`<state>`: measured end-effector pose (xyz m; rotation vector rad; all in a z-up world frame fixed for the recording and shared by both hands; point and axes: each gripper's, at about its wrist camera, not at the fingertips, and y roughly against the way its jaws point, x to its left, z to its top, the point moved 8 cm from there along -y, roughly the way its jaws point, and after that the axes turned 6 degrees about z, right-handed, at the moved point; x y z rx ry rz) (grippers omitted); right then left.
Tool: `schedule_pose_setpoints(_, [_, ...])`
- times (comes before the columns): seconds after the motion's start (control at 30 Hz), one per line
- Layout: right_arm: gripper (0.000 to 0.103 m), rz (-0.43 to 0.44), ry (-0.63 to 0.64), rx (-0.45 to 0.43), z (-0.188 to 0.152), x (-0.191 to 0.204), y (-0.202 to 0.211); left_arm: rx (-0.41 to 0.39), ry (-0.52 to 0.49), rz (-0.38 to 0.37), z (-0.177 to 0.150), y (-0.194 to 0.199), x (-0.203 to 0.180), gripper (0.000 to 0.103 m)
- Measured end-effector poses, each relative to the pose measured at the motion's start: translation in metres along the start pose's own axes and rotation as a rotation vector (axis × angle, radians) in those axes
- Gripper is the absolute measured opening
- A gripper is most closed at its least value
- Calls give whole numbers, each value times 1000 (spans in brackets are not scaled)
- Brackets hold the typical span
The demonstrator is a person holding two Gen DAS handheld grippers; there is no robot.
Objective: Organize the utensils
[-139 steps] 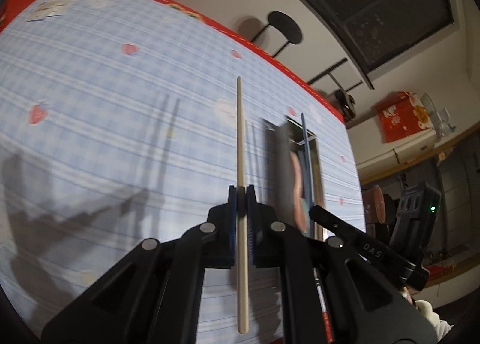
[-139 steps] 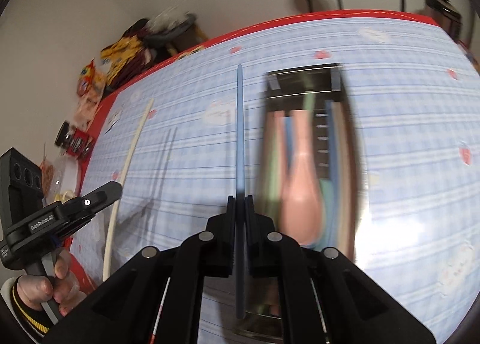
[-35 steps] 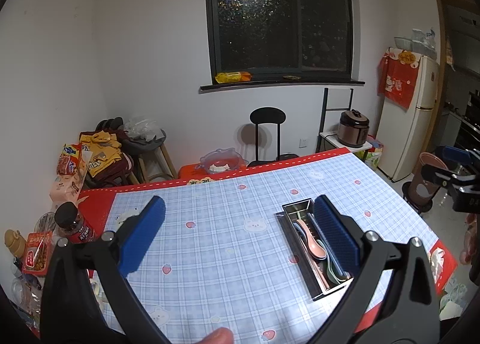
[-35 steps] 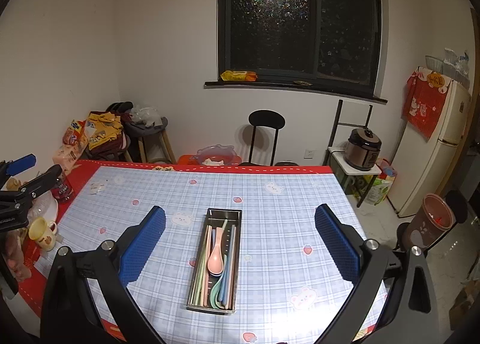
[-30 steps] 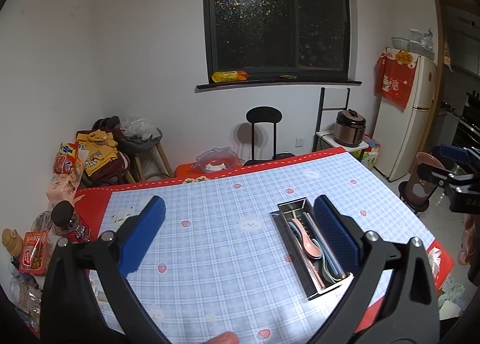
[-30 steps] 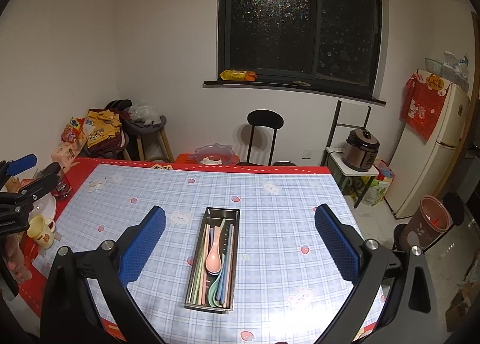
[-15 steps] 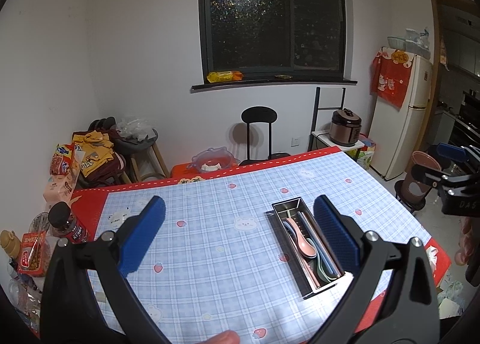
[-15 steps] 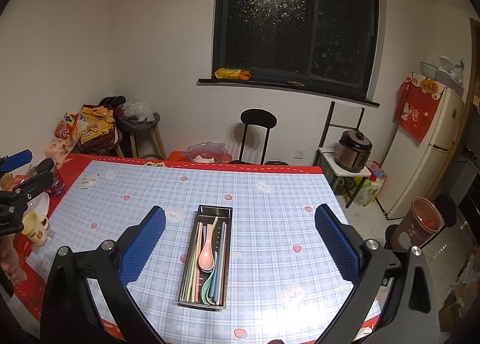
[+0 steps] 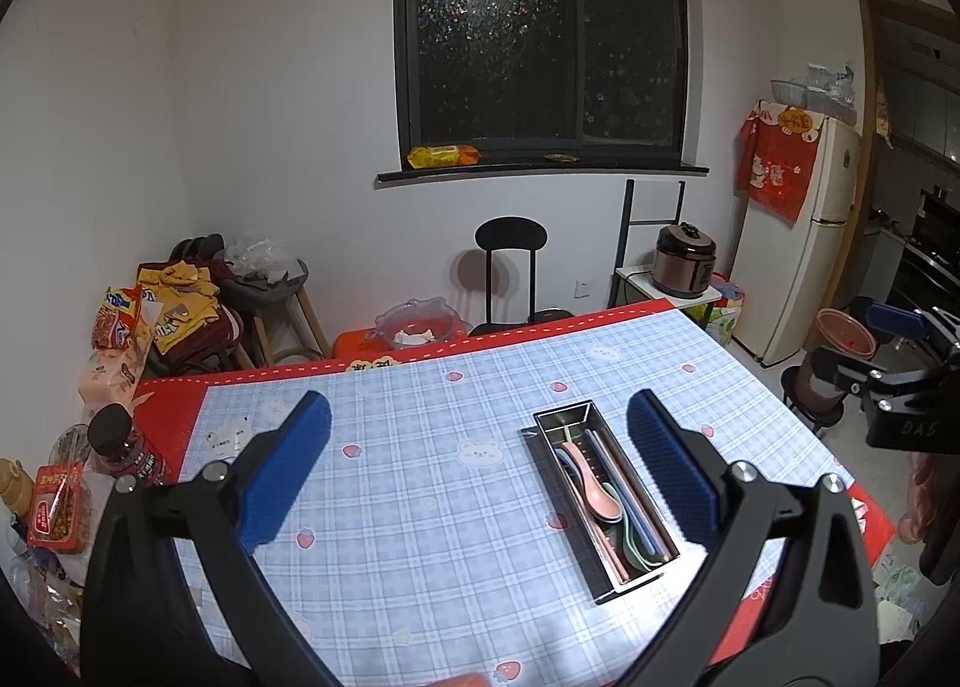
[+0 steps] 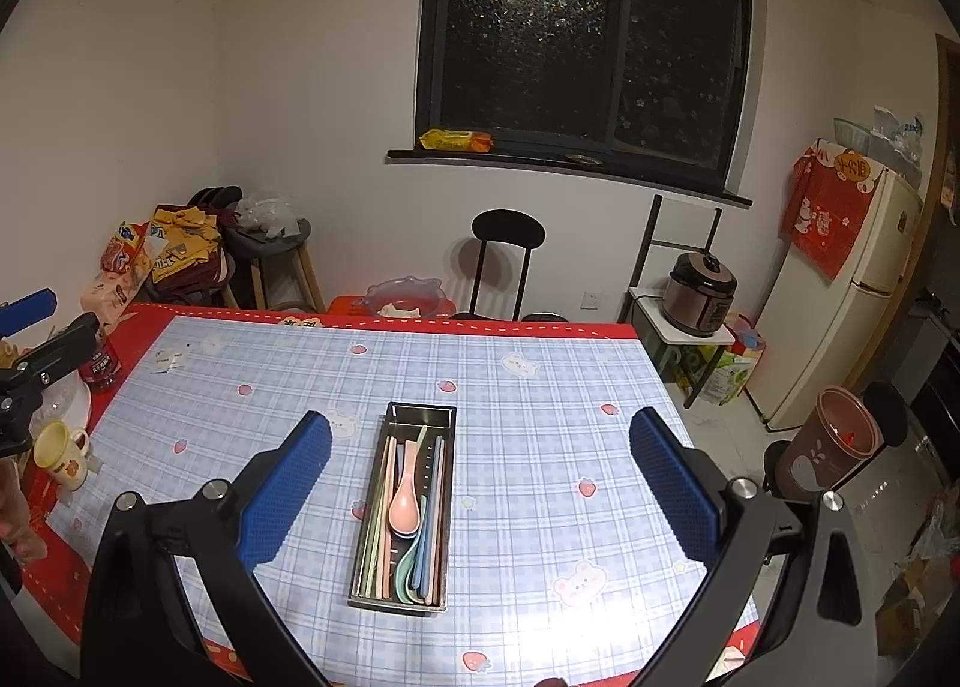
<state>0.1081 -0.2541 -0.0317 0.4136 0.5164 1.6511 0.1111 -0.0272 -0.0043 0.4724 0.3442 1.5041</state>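
A steel utensil tray lies on the blue checked tablecloth. It holds a pink spoon, pastel spoons and chopsticks laid lengthwise. It also shows in the left wrist view, with the pink spoon inside. My left gripper is open and empty, held high above the table. My right gripper is open and empty, also high above the table, with the tray between its fingers in the view. The right gripper shows at the right edge of the left wrist view; the left gripper shows at the left edge of the right wrist view.
A yellow mug, a white bowl and a dark-capped bottle stand at the table's left edge. A black chair is behind the table. A rice cooker, a fridge and a brown bin are at the right.
4.6 s ago each gripper was shut on a chopstick close over the tray. Now both are open, empty and raised well back. Over the last second both kept drifting slightly backward.
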Motion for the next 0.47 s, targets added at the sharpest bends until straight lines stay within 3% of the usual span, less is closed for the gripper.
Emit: schedule_pose_setpoints(0.47, [97, -16, -18, 7, -1, -8, -2, 9, 9, 8, -1, -5, 1, 98])
